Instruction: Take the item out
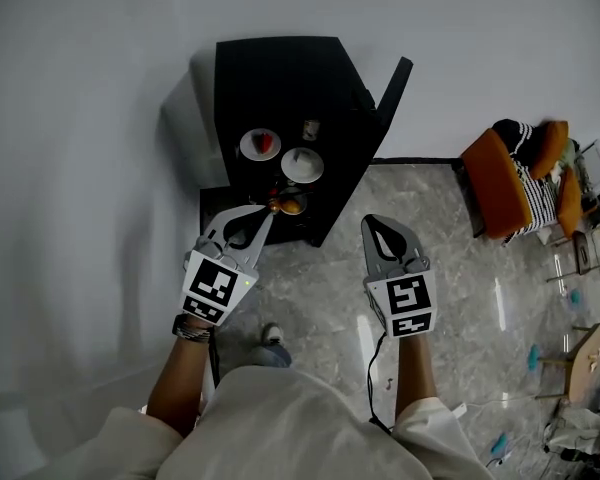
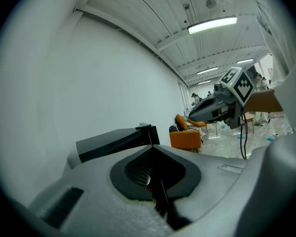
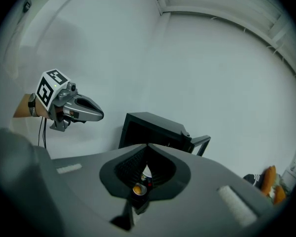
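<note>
A black cabinet (image 1: pixel 280 78) stands against the white wall with its door (image 1: pixel 392 93) swung open. On its shelves sit a plate with a red item (image 1: pixel 261 144), a white bowl (image 1: pixel 302 164), a small jar (image 1: pixel 310 130) and an orange item (image 1: pixel 291 205). My left gripper (image 1: pixel 270 215) is shut and empty, its tips just beside the orange item at the cabinet's front edge. My right gripper (image 1: pixel 378 224) is shut and empty, hanging over the floor right of the cabinet. Through the right gripper's jaw slot I see the orange item (image 3: pixel 137 188) and the bowl (image 3: pixel 146 173).
An orange chair (image 1: pixel 500 183) with a striped cushion stands at the right by the wall. A small wooden stool (image 1: pixel 580 358) and loose bits lie on the marble floor at far right. The person's shoe (image 1: pixel 272 340) is below the cabinet.
</note>
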Tool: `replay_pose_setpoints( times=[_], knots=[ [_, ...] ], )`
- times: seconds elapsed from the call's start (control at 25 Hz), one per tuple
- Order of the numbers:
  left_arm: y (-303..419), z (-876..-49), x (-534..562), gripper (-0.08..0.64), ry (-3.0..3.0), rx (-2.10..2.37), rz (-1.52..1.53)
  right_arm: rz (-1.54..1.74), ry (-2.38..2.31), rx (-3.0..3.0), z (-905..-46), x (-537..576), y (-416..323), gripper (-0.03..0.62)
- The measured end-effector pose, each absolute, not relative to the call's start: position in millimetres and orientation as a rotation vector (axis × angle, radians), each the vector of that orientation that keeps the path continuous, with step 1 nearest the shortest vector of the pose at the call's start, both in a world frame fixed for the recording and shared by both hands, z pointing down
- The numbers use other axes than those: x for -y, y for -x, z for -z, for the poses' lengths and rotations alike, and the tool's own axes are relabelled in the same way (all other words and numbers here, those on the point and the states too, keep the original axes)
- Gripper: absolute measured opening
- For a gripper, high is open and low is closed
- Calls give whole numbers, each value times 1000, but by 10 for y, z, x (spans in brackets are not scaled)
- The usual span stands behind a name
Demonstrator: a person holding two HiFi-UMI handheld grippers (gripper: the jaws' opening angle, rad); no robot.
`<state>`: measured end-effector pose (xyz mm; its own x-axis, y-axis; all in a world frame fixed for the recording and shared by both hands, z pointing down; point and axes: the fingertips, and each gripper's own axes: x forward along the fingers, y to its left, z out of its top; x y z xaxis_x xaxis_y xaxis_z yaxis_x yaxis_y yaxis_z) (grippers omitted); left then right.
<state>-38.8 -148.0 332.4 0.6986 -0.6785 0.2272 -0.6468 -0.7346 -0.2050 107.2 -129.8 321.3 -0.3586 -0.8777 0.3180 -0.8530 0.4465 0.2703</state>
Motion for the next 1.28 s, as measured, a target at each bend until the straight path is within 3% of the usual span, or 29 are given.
replay_pose_setpoints(
  times=[0.48,1.08,1.28],
  knots=[
    [655,-3763,2115,4,2814,-1165,526,35,-1379,2297,-3654,2096,-821,44],
    [774,-4621,2685,3,2794,-1412,606,72,-1142,2224,-5011,3127,-688,72],
    [821,-4908,2862,3,2796,-1441,652,64,-1075,2172,-5510,3459,-648,110]
  ],
)
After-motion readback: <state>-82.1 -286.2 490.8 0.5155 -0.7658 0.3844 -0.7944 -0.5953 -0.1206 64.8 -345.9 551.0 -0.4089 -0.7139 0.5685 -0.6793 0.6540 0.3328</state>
